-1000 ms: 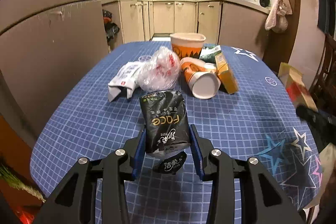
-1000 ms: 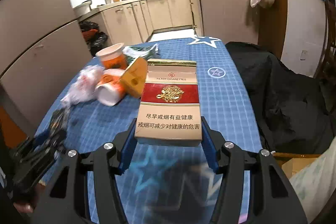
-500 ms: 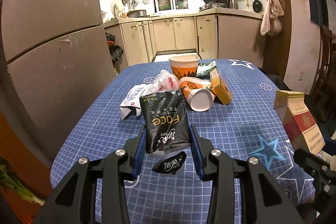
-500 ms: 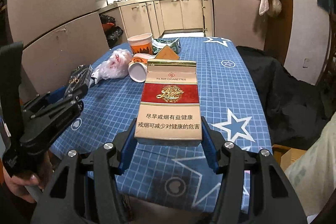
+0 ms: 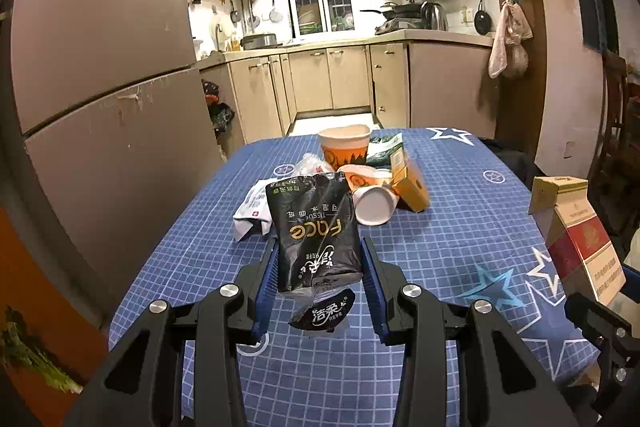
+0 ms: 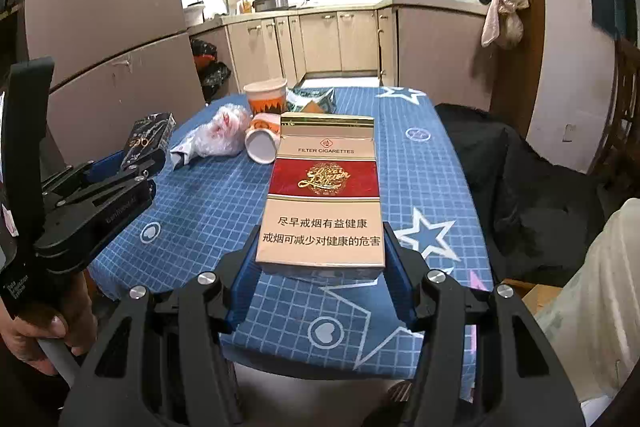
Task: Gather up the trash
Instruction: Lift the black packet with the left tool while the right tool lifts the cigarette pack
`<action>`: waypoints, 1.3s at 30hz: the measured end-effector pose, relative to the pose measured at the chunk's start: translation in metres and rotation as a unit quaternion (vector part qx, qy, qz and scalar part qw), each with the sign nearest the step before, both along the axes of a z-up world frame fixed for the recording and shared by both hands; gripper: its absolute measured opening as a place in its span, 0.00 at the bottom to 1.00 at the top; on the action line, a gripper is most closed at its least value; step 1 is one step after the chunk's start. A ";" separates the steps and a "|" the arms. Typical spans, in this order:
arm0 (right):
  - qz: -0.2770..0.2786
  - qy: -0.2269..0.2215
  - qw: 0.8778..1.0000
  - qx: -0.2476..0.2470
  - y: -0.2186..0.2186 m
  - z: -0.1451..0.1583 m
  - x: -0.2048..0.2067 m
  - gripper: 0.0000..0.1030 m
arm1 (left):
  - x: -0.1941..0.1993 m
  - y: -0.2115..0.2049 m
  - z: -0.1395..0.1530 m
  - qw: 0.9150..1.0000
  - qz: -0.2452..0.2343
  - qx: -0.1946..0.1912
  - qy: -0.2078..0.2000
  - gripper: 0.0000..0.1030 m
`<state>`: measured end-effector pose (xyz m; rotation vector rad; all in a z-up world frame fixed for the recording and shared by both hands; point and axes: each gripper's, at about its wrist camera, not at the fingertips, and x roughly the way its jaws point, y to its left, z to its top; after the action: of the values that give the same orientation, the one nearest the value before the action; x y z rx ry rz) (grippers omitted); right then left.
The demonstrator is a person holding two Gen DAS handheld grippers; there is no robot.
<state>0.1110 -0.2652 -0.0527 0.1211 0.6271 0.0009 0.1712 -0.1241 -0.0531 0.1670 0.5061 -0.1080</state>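
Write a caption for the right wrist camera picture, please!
The right gripper holds a red and gold cigarette pack above the blue checked table, with more trash beyond.

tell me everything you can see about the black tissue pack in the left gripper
The black tissue pack is a soft, glossy plastic packet with gold "Face" lettering and white print, seen upside down in the left wrist view. It looks partly crumpled, with a torn flap hanging loose at its near end. The left gripper clamps it between its blue-padded fingers, holding it tilted above the blue checked tablecloth, clear of the trash pile beyond. The right wrist view shows its narrow side.
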 end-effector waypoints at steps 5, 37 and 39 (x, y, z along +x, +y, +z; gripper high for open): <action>-0.010 -0.015 1.000 -0.001 -0.007 0.010 -0.008 0.52 | -0.006 -0.006 0.009 1.000 -0.010 0.001 -0.011 0.40; -0.152 -0.083 0.985 -0.019 -0.114 0.051 -0.069 0.52 | -0.023 -0.147 0.057 0.987 -0.152 -0.007 -0.054 0.40; -0.163 -0.085 0.983 -0.019 -0.122 0.051 -0.074 0.52 | -0.024 -0.158 0.060 0.985 -0.162 -0.006 -0.057 0.40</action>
<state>0.0372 -0.3876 -0.0012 0.1836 0.4314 -0.3139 0.1469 -0.2824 0.0066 0.2419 0.3606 -0.4167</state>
